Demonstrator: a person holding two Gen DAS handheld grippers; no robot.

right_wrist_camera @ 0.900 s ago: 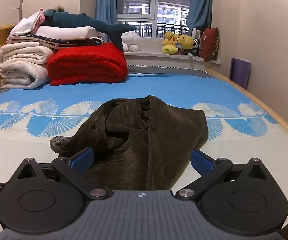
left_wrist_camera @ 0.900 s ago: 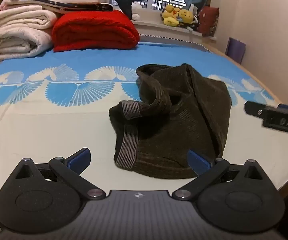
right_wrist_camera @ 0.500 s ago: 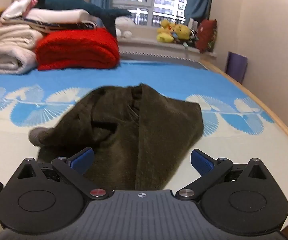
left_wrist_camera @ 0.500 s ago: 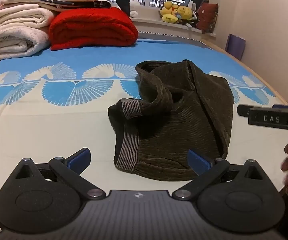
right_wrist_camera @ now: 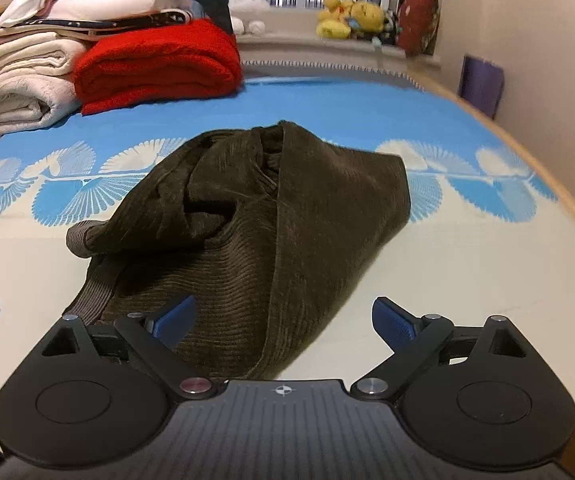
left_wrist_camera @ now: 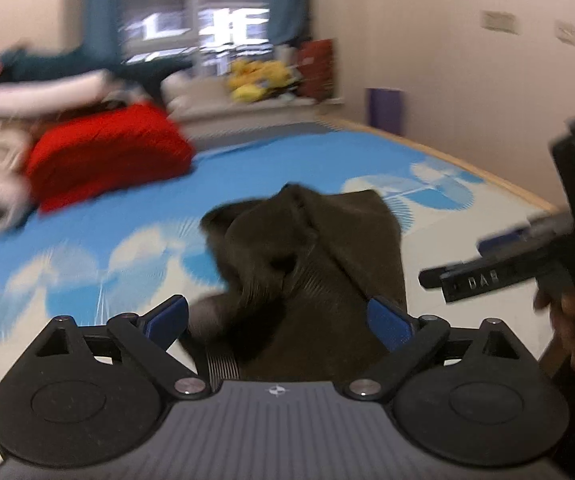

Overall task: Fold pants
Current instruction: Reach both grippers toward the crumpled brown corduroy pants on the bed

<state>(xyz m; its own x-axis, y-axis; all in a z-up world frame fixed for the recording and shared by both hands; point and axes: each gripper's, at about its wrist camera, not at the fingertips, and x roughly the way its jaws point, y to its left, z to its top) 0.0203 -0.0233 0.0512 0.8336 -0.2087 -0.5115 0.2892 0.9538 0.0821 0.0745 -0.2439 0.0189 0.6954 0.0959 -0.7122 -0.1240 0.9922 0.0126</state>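
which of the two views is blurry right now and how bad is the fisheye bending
Left wrist view: motion-smeared, with the red blanket and the window streaked and the pants soft. Right wrist view: sharp, corduroy ribs on the pants readable, but the bed edge curves strongly and the corners go dark.

Both hand-held grippers (left_wrist_camera: pixel 277 320) (right_wrist_camera: pixel 283 320) now closer to pants (right_wrist_camera: pixel 255 216)
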